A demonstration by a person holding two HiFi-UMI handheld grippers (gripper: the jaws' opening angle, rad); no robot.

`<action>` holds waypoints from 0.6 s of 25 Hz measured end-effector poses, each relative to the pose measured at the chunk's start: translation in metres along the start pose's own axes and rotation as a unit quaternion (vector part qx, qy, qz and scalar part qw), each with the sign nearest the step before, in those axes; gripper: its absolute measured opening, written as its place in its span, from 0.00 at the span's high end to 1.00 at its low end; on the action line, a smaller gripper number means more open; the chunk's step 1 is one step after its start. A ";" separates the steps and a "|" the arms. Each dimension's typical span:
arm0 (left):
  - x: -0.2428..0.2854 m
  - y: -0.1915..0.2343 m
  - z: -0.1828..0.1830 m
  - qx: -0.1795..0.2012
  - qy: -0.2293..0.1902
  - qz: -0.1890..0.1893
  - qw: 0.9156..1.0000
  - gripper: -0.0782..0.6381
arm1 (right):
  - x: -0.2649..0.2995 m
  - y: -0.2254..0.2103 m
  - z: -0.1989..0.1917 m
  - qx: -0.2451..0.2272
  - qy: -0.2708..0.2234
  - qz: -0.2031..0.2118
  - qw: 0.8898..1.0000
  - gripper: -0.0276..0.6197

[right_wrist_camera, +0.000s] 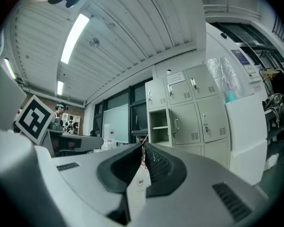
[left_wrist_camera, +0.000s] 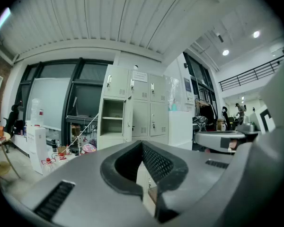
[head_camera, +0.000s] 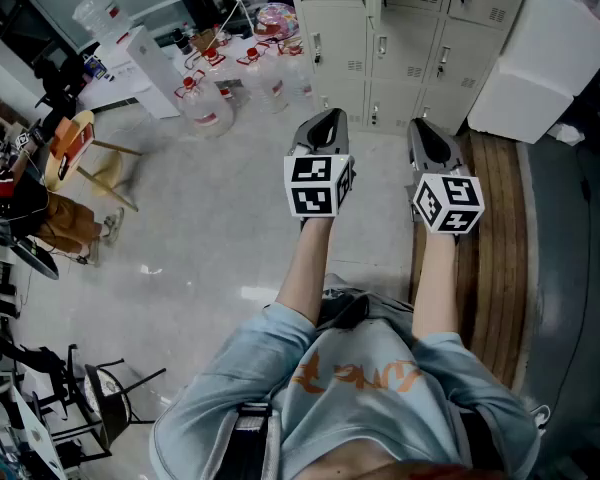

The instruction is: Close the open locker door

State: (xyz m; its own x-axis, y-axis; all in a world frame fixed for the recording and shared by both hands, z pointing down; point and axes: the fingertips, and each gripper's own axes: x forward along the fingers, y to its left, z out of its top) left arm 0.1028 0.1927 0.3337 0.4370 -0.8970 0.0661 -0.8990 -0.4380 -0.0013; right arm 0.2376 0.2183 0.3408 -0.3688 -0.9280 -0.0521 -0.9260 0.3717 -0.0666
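Note:
A bank of beige lockers (head_camera: 410,58) stands a few steps ahead. One compartment (left_wrist_camera: 112,117) in the left column is open, and its door (left_wrist_camera: 128,119) stands swung outward, seen edge-on. The right gripper view shows that open compartment (right_wrist_camera: 158,126) too. I hold both grippers level in front of me, pointing at the lockers and well short of them. My left gripper (head_camera: 327,118) is shut with nothing in it; its pads (left_wrist_camera: 154,162) meet at the tip. My right gripper (head_camera: 421,126) is beside it, its jaws together and empty (right_wrist_camera: 143,148).
Several large water bottles (head_camera: 205,103) with red caps and a white box (head_camera: 150,68) stand on the floor left of the lockers. A wooden chair (head_camera: 90,158) is at far left. A big white box (head_camera: 550,58) and a wooden platform (head_camera: 495,248) lie on the right.

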 end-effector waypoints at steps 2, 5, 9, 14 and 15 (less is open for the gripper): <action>0.000 -0.002 -0.001 0.000 0.001 0.000 1.000 0.86 | 0.000 -0.004 0.000 -0.001 0.001 -0.001 1.000 0.89; 0.000 -0.001 -0.003 -0.002 0.004 0.000 1.000 0.86 | 0.000 -0.009 0.000 0.010 -0.005 -0.009 1.000 0.89; 0.000 0.011 -0.001 -0.004 -0.001 0.006 1.000 0.86 | 0.011 -0.010 0.002 0.026 -0.016 -0.011 0.999 0.89; 0.001 0.027 0.004 -0.005 -0.005 0.022 1.000 0.86 | 0.030 -0.005 0.004 0.027 -0.014 0.001 1.000 0.89; 0.000 0.030 0.004 -0.005 -0.004 0.024 1.000 0.86 | 0.033 -0.003 0.004 0.029 -0.014 0.004 0.999 0.89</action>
State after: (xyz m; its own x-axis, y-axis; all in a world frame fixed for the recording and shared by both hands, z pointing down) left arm 0.0759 0.1790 0.3294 0.3931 -0.9177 0.0578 -0.9193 -0.3935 0.0052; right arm 0.2286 0.1861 0.3354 -0.3725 -0.9245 -0.0815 -0.9166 0.3802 -0.1238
